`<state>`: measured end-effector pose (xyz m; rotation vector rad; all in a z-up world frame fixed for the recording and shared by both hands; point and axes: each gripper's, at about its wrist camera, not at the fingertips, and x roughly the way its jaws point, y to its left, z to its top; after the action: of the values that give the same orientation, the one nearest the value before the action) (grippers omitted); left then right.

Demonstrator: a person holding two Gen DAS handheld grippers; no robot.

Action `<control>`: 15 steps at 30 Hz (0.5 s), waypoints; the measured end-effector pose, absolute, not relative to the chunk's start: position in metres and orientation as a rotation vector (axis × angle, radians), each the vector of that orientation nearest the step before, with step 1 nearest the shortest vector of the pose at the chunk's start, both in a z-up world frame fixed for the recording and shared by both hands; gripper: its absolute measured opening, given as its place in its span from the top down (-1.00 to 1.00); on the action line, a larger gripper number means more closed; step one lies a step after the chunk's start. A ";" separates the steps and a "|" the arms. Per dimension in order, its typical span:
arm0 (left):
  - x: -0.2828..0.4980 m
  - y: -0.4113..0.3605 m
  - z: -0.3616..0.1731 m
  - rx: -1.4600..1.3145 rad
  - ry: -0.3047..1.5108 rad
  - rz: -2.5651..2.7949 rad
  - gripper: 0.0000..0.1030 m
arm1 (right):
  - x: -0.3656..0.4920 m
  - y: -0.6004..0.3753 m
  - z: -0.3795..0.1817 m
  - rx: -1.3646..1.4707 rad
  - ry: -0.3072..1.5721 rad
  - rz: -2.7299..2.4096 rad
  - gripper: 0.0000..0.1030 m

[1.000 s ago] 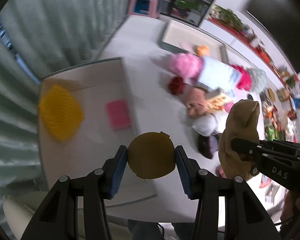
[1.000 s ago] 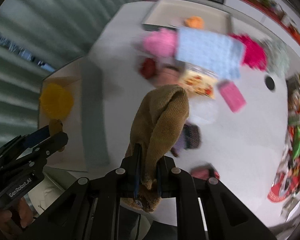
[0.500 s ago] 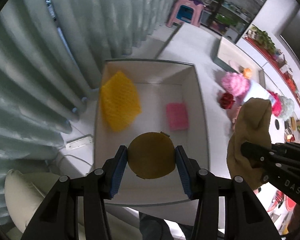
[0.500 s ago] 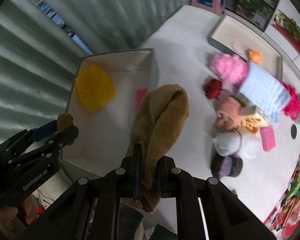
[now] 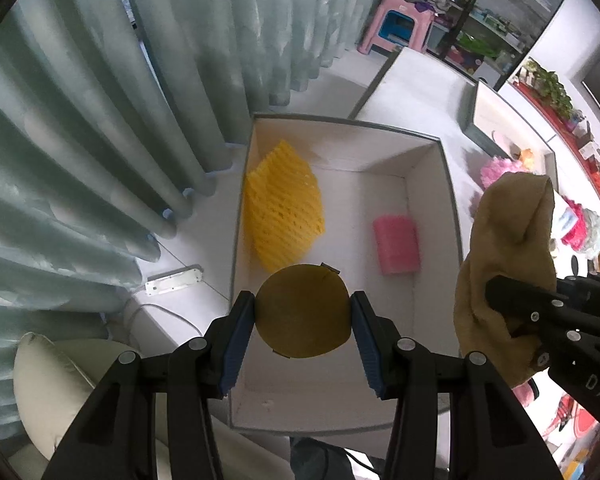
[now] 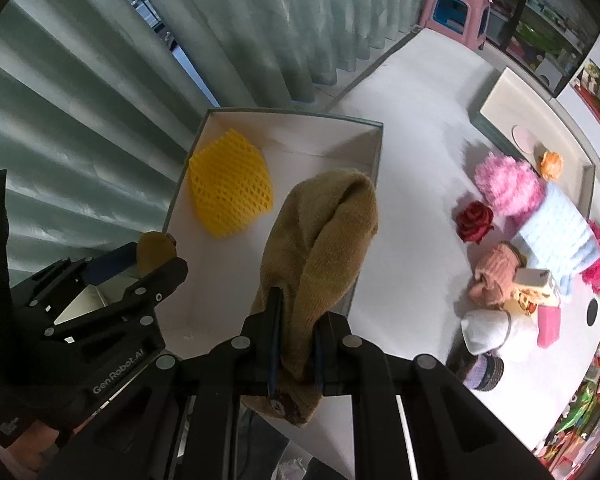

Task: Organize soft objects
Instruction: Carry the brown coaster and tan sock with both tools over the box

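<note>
A flat, round olive-brown pad sits pinched between the blue pads of the left tool, its fingers parted only as wide as the disc, which hangs above the near part of an open white box. Directly ahead of that tool, on the box floor, lies a yellow foam net sleeve leaning toward the box's left wall, and ahead and to the right a pink sponge block lies flat, apart from the sleeve; bare white floor shows between them and under the disc. The right tool is clamped nearly closed on a mustard-brown knit sock, which stands up from the fingers and droops below them, over the box's right wall and near corner. The box walls rise on all four sides, with its near wall close under both tools. To the right of the right tool, on the white counter, a heap of soft things lies well apart from the box: a red fabric rose, a pink fluffy piece, a light blue knit cloth and a white cap. Pale green curtains hang to the left, just beyond the box.
</note>
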<state>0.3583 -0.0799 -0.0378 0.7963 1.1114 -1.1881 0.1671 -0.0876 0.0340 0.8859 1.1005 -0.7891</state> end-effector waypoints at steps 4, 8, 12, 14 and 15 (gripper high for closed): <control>0.360 -0.088 -0.042 0.792 1.101 -1.181 0.02 | 0.176 -0.098 0.031 0.878 1.112 -0.790 0.72; 0.360 -0.095 -0.048 0.802 1.102 -1.181 0.02 | 0.184 -0.110 0.026 0.873 1.124 -0.792 0.72; 0.360 -0.101 -0.054 0.811 1.105 -1.174 0.02 | 0.190 -0.120 0.021 0.868 1.139 -0.799 0.72; 0.362 -0.103 -0.057 0.814 1.111 -1.169 0.02 | 0.192 -0.125 0.018 0.867 1.144 -0.799 0.72; 0.363 -0.105 -0.058 0.816 1.114 -1.166 0.02 | 0.193 -0.126 0.018 0.866 1.144 -0.799 0.72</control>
<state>0.3626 -0.1051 -0.0580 0.8159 1.1142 -1.1663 0.1934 -0.1265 0.0176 0.8663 1.1442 -0.7992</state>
